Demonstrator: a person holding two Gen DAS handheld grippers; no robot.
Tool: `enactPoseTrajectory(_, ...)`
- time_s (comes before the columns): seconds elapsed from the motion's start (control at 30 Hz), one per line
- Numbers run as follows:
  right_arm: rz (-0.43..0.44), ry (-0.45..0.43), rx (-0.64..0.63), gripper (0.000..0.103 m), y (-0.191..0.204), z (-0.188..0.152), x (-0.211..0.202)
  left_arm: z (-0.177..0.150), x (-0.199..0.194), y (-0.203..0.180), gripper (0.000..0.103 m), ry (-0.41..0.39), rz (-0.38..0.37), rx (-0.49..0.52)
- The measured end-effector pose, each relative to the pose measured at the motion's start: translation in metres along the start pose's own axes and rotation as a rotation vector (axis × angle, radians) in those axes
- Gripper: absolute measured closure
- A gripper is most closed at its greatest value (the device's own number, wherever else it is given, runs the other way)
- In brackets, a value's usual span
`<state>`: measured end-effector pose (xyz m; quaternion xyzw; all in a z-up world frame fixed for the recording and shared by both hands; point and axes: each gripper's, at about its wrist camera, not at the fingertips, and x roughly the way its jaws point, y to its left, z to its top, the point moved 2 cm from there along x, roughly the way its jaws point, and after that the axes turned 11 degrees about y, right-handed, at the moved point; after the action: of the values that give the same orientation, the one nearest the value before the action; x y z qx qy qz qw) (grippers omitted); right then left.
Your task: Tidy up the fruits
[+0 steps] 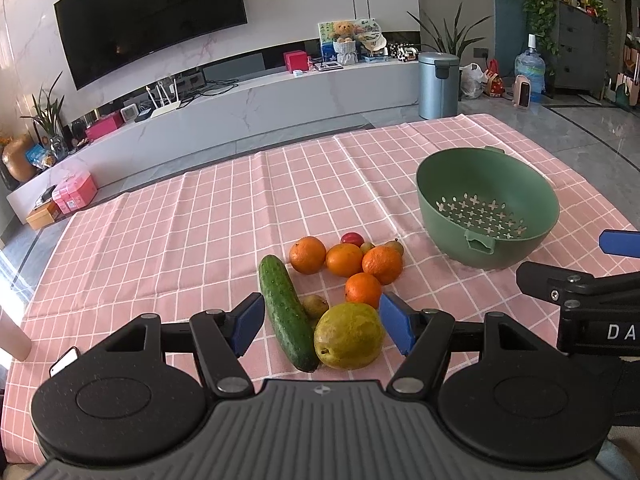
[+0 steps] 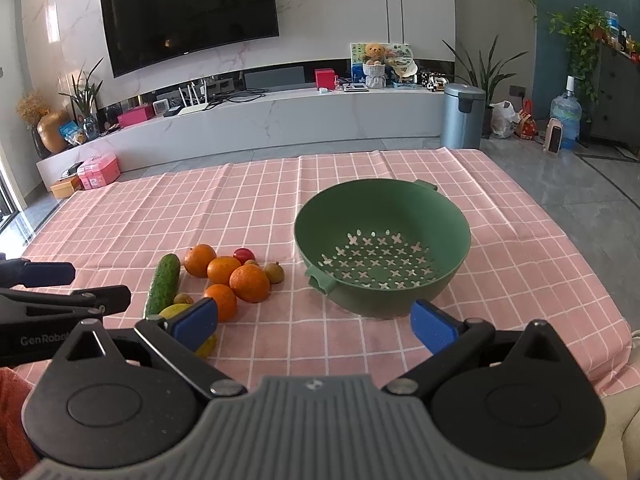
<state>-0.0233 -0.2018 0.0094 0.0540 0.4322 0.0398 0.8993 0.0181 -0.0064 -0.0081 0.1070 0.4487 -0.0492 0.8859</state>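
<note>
Right wrist view reads "GenRobot" on the spread left claw [image 2: 60, 280]; right claw [image 2: 314, 322] spread too.

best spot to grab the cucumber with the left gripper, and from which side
Grip the cucumber across its narrow width near the far half, coming from above with the left gripper turned so its open fingers straddle it. It lies flat on the tablecloth, long axis running away from the camera. Its near half touches the big yellow-green fruit and a small brownish one, so there's less room there.
</note>
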Motion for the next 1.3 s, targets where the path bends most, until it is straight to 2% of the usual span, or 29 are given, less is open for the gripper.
enactPoseTrajectory(0.4, 0.021, -0.005, -0.035, 0.005, 0.0044, -0.0023, 0.0001, -0.001, 0.0003, 0.0014, 0.025, 0.0, -0.002, -0.001)
enactPoseTrajectory(1.3, 0.016, 0.022, -0.01, 0.005, 0.0014, -0.0034, 0.0039, -0.0022, 0.0014, 0.0032, 0.025, 0.002, -0.007, -0.005)
